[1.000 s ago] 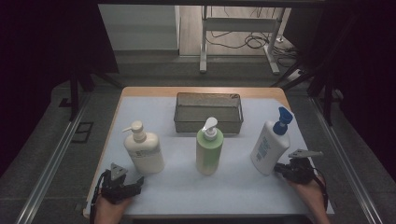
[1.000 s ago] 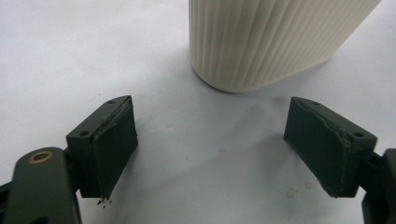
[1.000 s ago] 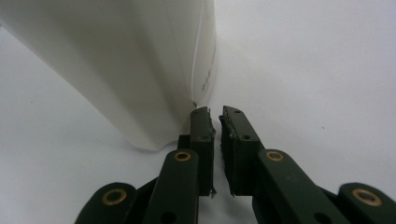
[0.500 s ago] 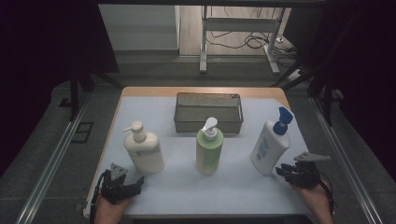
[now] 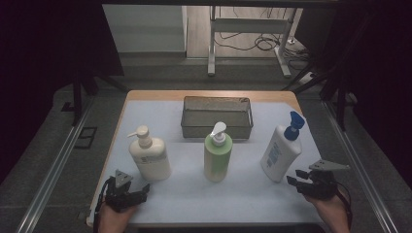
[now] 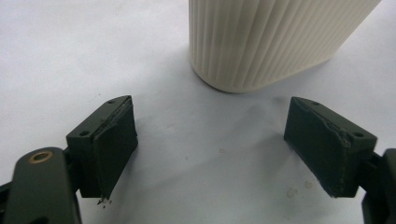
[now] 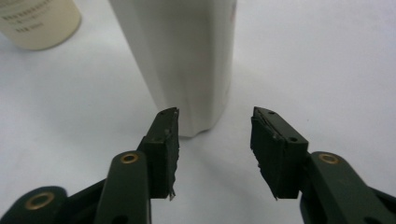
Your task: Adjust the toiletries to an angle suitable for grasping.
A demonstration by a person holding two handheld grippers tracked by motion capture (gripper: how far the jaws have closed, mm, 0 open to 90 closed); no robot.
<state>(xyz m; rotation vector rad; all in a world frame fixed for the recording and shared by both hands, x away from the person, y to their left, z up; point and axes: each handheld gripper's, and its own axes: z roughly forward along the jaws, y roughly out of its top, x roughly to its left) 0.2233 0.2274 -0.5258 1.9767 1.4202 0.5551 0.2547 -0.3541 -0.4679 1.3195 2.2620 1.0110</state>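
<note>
Pointing at the white bottle (image 5: 281, 153) with the blue pump, the right gripper (image 5: 297, 176) sits near the table's right front corner, just beside the bottle's base but not touching it. Its jaws have just been opening and now stand partly spread; in the right gripper view (image 7: 215, 140) the white bottle (image 7: 184, 60) rises just ahead of the fingertips, with bare table surface between the pads and nothing pinched. The bottle leans a little toward the right in the high view, though whether it truly tilts or the camera angle makes it seem so is hard to say. At the left front corner, the left gripper (image 5: 138, 188) rests low on the light blue table (image 5: 252, 194), its jaws spread wide and empty; the left gripper view (image 6: 210, 140) shows the ribbed base of the cream bottle (image 6: 271, 42) close ahead, apart from both pads. In the high view the cream bottle (image 5: 148, 156) stands upright just beyond that gripper. A green bottle (image 5: 217, 155) with a white pump stands upright between the other two, near the table's middle. Behind it, toward the far edge, sits a dark wire basket (image 5: 187, 116), which looks empty.
</note>
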